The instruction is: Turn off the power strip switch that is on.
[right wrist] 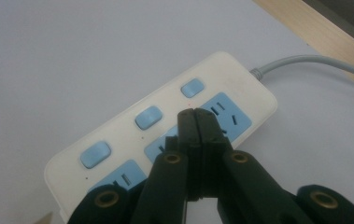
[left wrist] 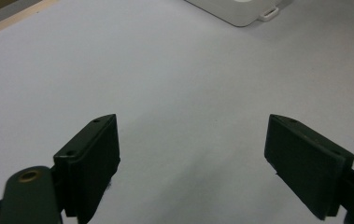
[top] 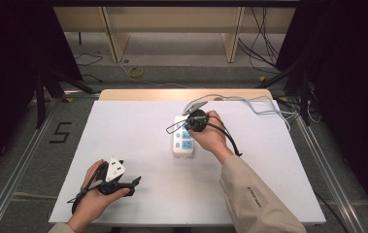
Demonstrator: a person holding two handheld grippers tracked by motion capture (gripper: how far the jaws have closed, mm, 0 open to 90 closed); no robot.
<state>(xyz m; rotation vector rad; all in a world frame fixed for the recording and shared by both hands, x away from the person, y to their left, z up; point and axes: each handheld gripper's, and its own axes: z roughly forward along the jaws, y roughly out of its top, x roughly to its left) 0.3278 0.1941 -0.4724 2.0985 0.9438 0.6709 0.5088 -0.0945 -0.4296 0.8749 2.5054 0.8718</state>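
Note:
A white power strip [top: 182, 141] with blue sockets and blue switches lies in the middle of the white table, its grey cable [top: 254, 104] running off to the far right. In the right gripper view the power strip [right wrist: 132, 135] has three blue switches in a row, and my right gripper [right wrist: 194, 112] hovers over it with both jaws pressed together and nothing between them, the tips close to the far switch [right wrist: 192, 87]. My right gripper [top: 194, 121] is held over the strip's far half. My left gripper [top: 134, 180] rests near the table's front left, jaws wide apart [left wrist: 191, 140] over bare table.
The table [top: 138, 126] is a white sheet on a wooden top with metal rails along both sides. Black cables trail from each gripper. A corner of the power strip [left wrist: 240, 11] shows at the top of the left gripper view. Shelving legs and loose cables stand beyond the far edge.

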